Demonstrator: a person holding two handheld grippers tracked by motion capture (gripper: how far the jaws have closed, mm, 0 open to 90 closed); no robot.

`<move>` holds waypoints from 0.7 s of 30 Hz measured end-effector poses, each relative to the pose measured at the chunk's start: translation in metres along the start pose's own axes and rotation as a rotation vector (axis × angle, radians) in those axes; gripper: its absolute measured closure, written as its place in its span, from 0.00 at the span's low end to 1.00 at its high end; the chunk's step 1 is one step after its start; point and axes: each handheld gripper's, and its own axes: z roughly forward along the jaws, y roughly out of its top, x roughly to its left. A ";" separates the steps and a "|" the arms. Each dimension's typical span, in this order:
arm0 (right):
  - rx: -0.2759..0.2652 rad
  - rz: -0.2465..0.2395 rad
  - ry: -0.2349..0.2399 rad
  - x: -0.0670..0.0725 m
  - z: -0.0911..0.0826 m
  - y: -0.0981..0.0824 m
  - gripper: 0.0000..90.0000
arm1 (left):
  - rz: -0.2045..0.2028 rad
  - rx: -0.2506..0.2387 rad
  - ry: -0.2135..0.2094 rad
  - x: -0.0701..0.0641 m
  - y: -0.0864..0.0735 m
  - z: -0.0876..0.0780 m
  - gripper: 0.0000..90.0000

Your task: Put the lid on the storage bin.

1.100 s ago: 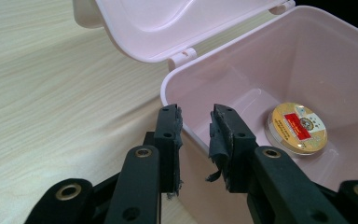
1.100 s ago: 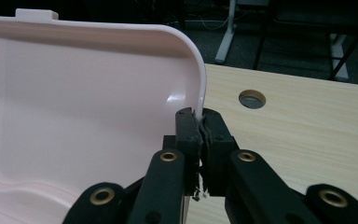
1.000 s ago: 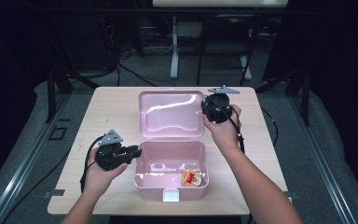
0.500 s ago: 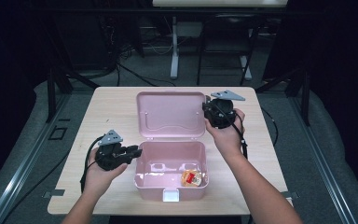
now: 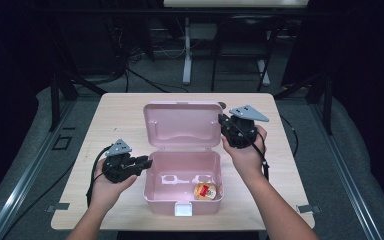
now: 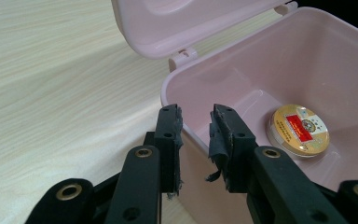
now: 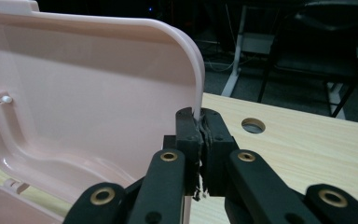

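**Lid in hand, box not yet shut**

My right tool [image 7: 200, 128] is pinched tight on the right edge of the pink lid [image 5: 182, 124], which stands upright at the far side. My left tool [image 6: 195, 122] is part-spread, its jaws straddling the left wall of the box [image 5: 156, 190]; I can't tell if the pads press on it. Round tin [image 5: 205, 190] lies at the near right of the box floor. Judging by that: loading done, swinging the lid down and latching left. Light wooden table [image 5: 115, 115], otherwise bare. Beyond it a dark room, grey floor, cables and stand legs.
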 end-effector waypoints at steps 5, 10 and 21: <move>-0.029 -0.010 0.001 0.003 -0.009 -0.006 0.97 | -0.001 -0.002 0.002 0.000 0.000 0.000 0.81; -0.044 -0.006 0.010 0.004 -0.016 -0.009 0.97 | -0.001 -0.001 0.001 0.000 0.000 0.000 0.81; -0.069 -0.015 0.016 0.008 -0.029 -0.018 0.97 | 0.002 -0.003 0.003 0.000 0.000 0.000 0.81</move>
